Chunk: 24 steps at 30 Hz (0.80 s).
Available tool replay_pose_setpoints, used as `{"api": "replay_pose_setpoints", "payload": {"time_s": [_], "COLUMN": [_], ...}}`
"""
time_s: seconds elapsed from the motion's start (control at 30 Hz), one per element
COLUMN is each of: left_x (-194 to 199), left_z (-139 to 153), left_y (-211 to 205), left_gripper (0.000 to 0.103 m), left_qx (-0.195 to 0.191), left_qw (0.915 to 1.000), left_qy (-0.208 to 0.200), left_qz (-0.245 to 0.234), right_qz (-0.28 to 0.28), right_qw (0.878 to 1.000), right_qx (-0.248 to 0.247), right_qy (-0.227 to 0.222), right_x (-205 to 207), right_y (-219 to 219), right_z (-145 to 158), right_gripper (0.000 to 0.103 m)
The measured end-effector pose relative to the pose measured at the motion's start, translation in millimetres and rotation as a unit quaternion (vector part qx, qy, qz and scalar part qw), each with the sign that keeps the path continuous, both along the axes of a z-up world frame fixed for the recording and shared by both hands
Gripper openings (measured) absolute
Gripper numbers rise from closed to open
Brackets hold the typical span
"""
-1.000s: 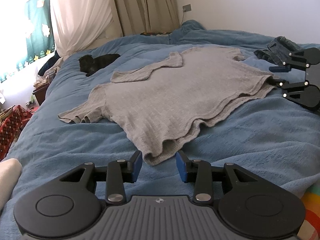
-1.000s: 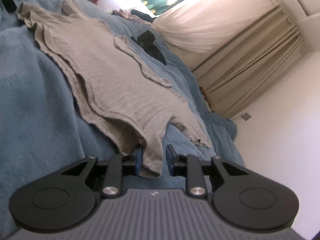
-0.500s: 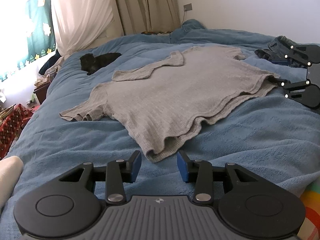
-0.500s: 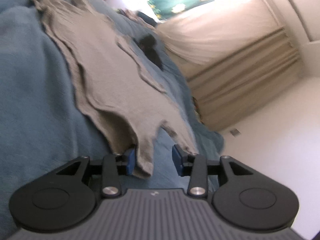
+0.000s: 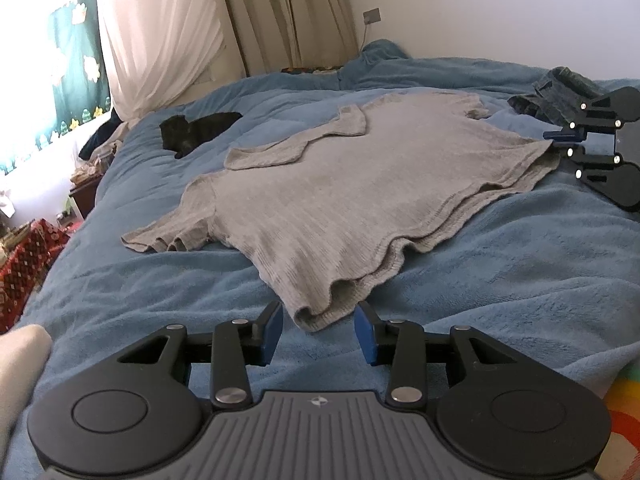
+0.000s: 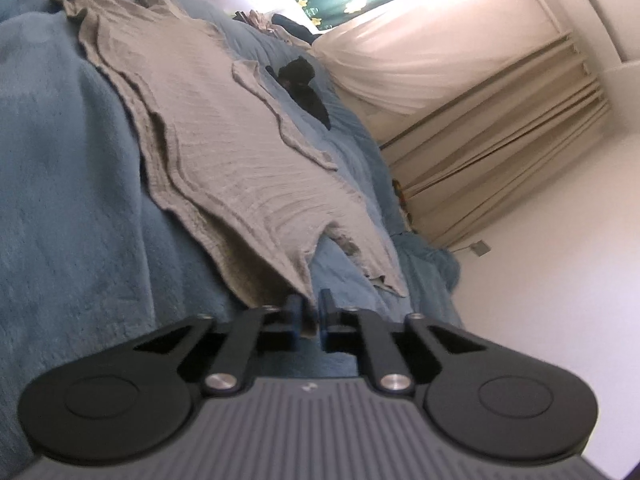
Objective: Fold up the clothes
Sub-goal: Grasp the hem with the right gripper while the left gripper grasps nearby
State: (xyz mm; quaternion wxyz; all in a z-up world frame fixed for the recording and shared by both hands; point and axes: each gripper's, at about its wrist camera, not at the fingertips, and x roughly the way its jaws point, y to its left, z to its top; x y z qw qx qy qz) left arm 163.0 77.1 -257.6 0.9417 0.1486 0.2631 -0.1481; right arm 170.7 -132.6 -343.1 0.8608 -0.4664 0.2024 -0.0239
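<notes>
A grey knit T-shirt (image 5: 352, 184) lies spread on the blue bedspread (image 5: 500, 280), one sleeve folded over its chest. My left gripper (image 5: 319, 334) is open, its blue pads either side of the shirt's near hem corner, not touching it. My right gripper (image 6: 308, 322) is shut on the other hem corner of the shirt (image 6: 240, 160). It also shows in the left wrist view (image 5: 560, 142) at the far right, at the shirt's edge.
A black garment (image 5: 196, 132) lies on the bed beyond the shirt, and folded jeans (image 5: 556, 92) at the far right. Curtains (image 5: 288, 12) and a wall stand behind the bed. A patterned red cloth (image 5: 24, 256) is off the bed's left side.
My right gripper opened briefly, then closed on the shirt's hem corner. My left gripper has stayed open at the near corner and barely moved.
</notes>
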Motion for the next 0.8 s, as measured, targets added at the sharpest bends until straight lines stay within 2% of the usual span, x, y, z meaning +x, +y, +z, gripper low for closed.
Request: {"api": "replay_pose_setpoints", "payload": {"time_s": [0.17, 0.23, 0.3, 0.37, 0.43, 0.5, 0.63, 0.8], "left_x": [2.6, 5.2, 7.9, 12.3, 16.9, 19.6, 13.3, 7.1], "left_z": [-2.0, -5.2, -9.0, -10.2, -10.5, -13.3, -19.6, -26.7], "left_y": [-8.0, -14.5, -19.2, -17.5, -11.5, -8.8, -16.7, -24.3], "left_gripper": [0.038, 0.038, 0.032, 0.023, 0.018, 0.017, 0.017, 0.018], "left_qx": [0.039, 0.084, 0.127, 0.127, 0.100, 0.091, 0.123, 0.186], "left_qw": [0.9992, 0.9962, 0.9915, 0.9916, 0.9945, 0.9951, 0.9922, 0.9817], "left_qy": [-0.012, -0.021, -0.029, -0.020, -0.006, 0.005, -0.011, -0.035], "left_qz": [-0.003, -0.003, 0.001, 0.012, 0.031, 0.038, 0.014, -0.021], "right_qz": [-0.016, -0.020, -0.022, -0.022, -0.019, -0.016, -0.014, -0.017], "right_qw": [0.997, 0.997, 0.997, 0.997, 0.997, 0.998, 0.998, 0.998], "right_qx": [0.069, 0.071, 0.071, 0.070, 0.066, 0.061, 0.061, 0.063], "right_qy": [0.006, 0.006, 0.009, 0.012, 0.016, 0.019, 0.021, 0.021], "right_x": [-0.3, -5.8, -14.0, -15.0, -11.6, -9.8, -2.9, -2.0], "right_y": [-7.0, -7.1, -6.2, -5.1, -4.9, -2.8, -1.6, -0.6], "right_z": [16.1, 16.9, 16.4, 15.0, 13.4, 10.4, 6.1, 5.0], "right_gripper": [0.003, 0.004, 0.004, 0.004, 0.004, 0.004, 0.004, 0.004]}}
